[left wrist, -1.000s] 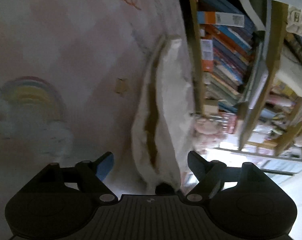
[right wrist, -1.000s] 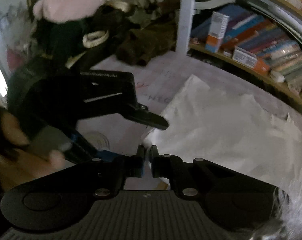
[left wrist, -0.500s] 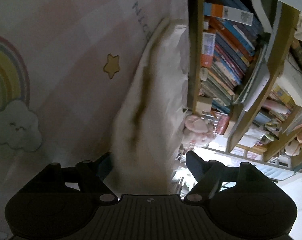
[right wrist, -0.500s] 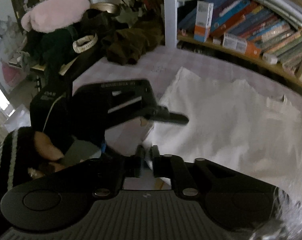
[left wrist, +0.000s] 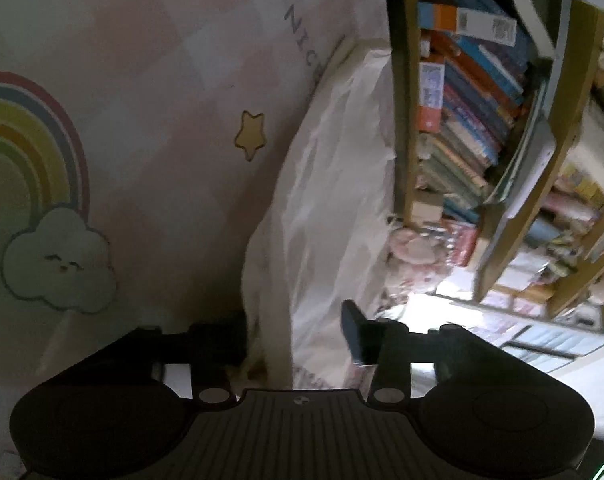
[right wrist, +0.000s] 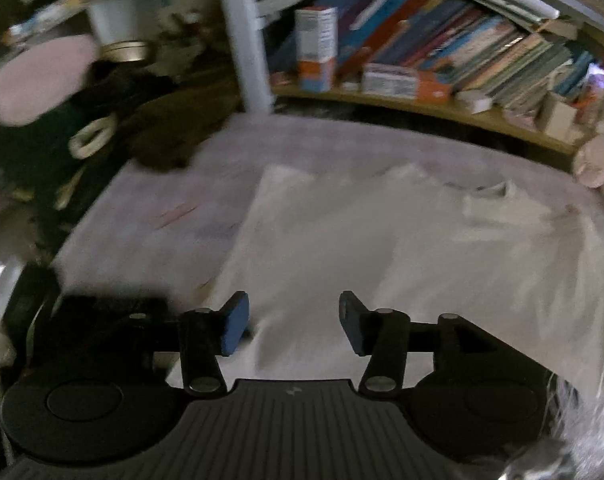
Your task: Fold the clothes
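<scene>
While the white garment lies spread and largely unfolded on the pink printed bedcover beside the bookshelf, the left gripper closes its jaws around a bunched edge, the right gripper opens, jaws empty above the cloth.

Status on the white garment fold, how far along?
Done: the white cloth garment lies mostly spread on the pink checked bedspread; no finished fold shows. In hand: the left tongs are closing with a raised fold of it between them; the right tongs are opening, nothing between them, above the cloth. Left: carrying that edge over and flattening it.
</scene>
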### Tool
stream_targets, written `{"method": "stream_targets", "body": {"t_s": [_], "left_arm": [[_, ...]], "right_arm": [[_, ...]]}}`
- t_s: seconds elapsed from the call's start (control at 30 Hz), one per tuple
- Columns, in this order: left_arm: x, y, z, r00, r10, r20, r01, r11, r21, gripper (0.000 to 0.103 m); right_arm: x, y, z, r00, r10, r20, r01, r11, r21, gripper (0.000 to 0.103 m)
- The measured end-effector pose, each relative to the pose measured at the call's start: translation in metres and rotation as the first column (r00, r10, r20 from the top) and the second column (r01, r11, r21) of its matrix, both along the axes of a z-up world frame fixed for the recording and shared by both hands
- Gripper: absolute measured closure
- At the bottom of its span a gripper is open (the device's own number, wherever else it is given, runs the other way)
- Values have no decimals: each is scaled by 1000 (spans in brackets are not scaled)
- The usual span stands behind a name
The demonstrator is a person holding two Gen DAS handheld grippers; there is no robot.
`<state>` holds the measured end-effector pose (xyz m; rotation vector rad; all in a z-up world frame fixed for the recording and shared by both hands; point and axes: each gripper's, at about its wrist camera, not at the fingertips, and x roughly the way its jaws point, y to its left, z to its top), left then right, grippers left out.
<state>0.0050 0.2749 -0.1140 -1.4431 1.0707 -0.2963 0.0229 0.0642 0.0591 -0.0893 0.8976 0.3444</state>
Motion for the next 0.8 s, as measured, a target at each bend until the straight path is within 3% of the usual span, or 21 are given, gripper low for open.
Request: {"method": "stream_targets", "body": {"t_s": [0.07, 0.17, 0.2, 0.3, 0.47, 0.63, 0.8], "left_arm": [[0, -2, 1, 1000, -15, -1, 15, 999, 33, 74], [0, -5, 0, 999, -38, -18, 40, 996, 74, 92], [-1, -6, 1, 999, -42, -10, 42, 996, 77, 93], [1, -9, 19, 991, -85, 101, 75, 992, 106, 94], [8, -25, 59, 939, -210, 273, 145, 960, 239, 94], [14, -31, 67, 923, -241, 301, 159, 949, 271, 95], [15, -29, 69, 917, -252, 309, 168, 946, 276, 96]], "right_arm": [[25, 7, 1, 1000, -24, -2, 24, 998, -64, 37], [57, 29, -6, 1000, 1, -22, -5, 989, -151, 35], [67, 38, -10, 999, 12, -35, -18, 985, -171, 34], [92, 70, -23, 997, 38, -72, -55, 966, -252, 33], [122, 127, -39, 986, 113, -121, -151, 913, -378, 30], [127, 174, -66, 951, 223, -212, -304, 796, -523, 34], [124, 194, -93, 921, 256, -293, -388, 669, -634, 39]]}}
